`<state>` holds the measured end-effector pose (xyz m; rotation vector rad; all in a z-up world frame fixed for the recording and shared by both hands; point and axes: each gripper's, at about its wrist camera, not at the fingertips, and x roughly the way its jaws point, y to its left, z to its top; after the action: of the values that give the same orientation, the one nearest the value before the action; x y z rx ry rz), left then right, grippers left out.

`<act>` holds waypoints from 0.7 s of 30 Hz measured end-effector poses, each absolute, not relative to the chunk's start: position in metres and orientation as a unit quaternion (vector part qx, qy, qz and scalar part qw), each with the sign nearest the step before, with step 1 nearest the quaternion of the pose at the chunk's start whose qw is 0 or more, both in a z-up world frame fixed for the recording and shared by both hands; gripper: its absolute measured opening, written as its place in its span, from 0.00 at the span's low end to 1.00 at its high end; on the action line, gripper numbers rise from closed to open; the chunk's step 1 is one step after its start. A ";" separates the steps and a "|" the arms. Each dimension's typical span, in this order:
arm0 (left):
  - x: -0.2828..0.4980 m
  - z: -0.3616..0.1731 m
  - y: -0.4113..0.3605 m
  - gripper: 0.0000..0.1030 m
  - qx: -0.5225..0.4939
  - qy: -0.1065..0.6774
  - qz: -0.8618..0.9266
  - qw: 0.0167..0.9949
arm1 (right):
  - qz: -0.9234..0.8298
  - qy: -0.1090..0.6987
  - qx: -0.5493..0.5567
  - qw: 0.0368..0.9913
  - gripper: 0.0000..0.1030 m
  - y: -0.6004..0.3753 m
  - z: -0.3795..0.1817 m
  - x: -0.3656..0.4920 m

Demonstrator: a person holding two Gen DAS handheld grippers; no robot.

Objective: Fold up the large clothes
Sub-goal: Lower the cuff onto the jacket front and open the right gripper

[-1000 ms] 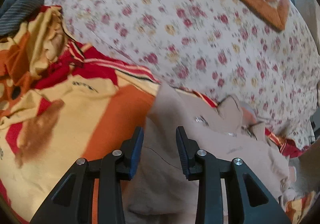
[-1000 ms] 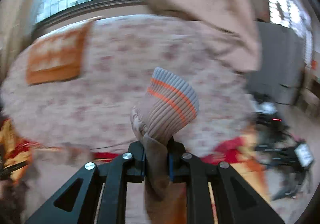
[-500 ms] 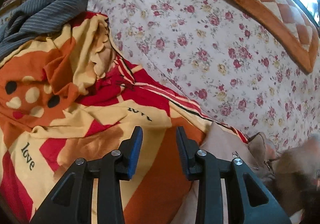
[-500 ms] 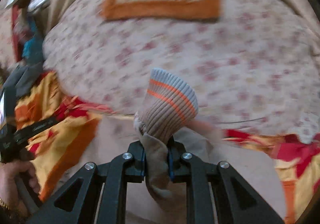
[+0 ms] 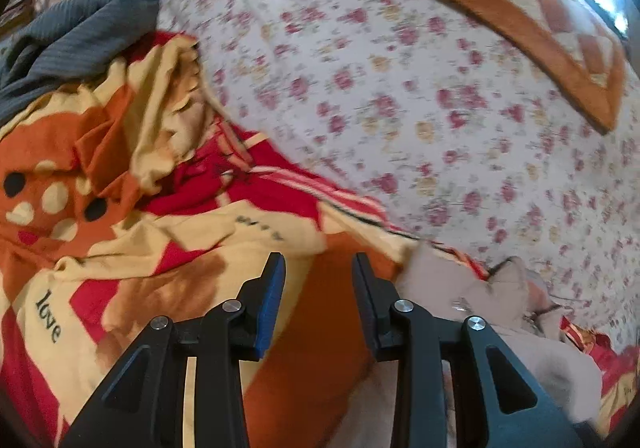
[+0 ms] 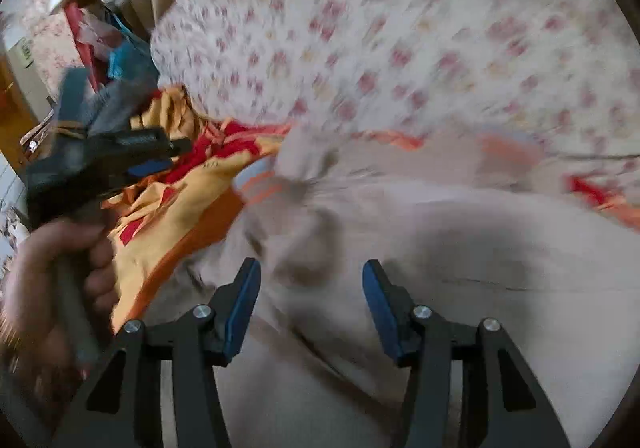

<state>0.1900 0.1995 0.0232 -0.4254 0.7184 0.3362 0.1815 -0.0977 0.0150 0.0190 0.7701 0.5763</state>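
beneath your right tongs [image 6: 311,290], the beige garment [image 6: 460,248] lies spread over the bed, reaching from the lower edge of the right wrist view up to the floral quilt [image 6: 400,39]. your right tongs are spread wide, nothing between the blue pads [image 6: 240,304], and they hang over the cloth; contact cannot be judged through the blur. a bunched part of the garment sits just ahead of the pads, with orange stripes visible at its left side.

your left tongs [image 5: 318,300] are also spread, holding nothing, over the orange panel of the red, yellow and orange blanket [image 5: 160,232]. the same tongs [image 6: 152,155] appear at the left of the right wrist view, gripped in your left hand [image 6: 52,280], well apart from the right pair.

from the left wrist view, the beige garment [image 5: 504,312] lies just right of the tongs, on the blanket and against the floral quilt [image 5: 400,67]. an orange checked cushion [image 5: 552,27] rests on the quilt at upper right. a grey striped cloth [image 5: 72,43] lies at upper left, touching the blanket.
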 end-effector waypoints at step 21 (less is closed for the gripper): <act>0.218 -0.032 0.107 0.19 -0.083 0.465 0.040 0.881 | 0.069 0.436 0.022 0.897 0.17 -0.273 -0.024 0.185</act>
<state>0.2179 0.1065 -0.0316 -0.1721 0.9683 0.0838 0.1846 -0.2729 -0.0243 0.0450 0.9035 0.1436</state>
